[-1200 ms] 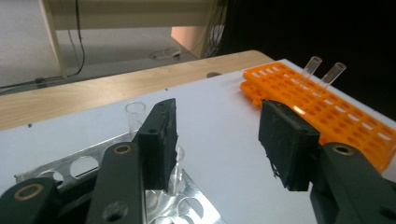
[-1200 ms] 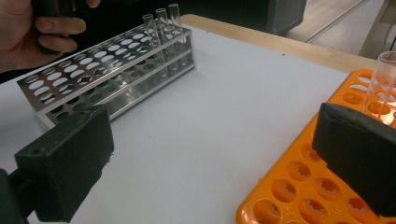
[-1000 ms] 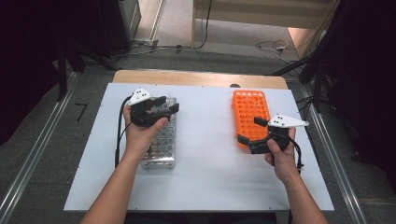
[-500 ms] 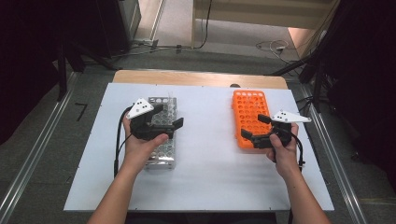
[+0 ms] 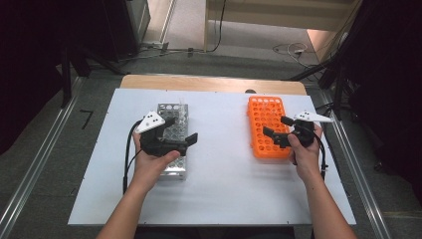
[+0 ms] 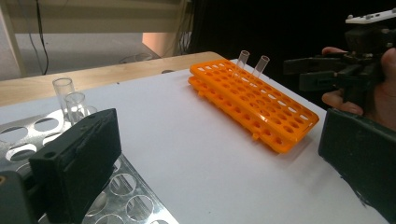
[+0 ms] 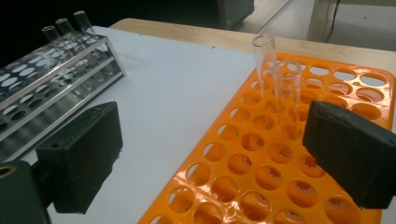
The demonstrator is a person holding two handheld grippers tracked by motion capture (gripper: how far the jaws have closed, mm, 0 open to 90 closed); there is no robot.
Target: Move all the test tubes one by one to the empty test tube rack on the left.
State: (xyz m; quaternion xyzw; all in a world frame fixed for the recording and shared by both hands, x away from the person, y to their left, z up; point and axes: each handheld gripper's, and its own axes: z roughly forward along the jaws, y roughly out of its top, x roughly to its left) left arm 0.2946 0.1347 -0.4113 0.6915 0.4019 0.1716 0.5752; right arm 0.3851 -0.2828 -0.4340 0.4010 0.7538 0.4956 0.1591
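Observation:
A metal tube rack [image 5: 175,168] lies on the left of the white table, with clear tubes [image 6: 63,92] standing at its far end. My left gripper [image 5: 182,130] hovers over this rack. Its jaws have just been opening and now stand open with nothing between them [image 6: 219,154]. An orange rack [image 5: 263,112] lies on the right and holds two clear tubes [image 7: 264,60] near its middle. My right gripper [image 5: 274,126] is over the orange rack's right side, open and empty [image 7: 217,154], with the two tubes just beyond its jaws.
The white table top [image 5: 224,184] is bare between the two racks and in front of them. A wooden strip [image 5: 209,83] runs along the far edge. Metal rails [image 5: 35,169] flank the table, and cables lie on the floor behind.
My left gripper drew back a little from the metal rack's far end and its jaws spread wide. My right gripper moved from the orange rack's near end toward its middle.

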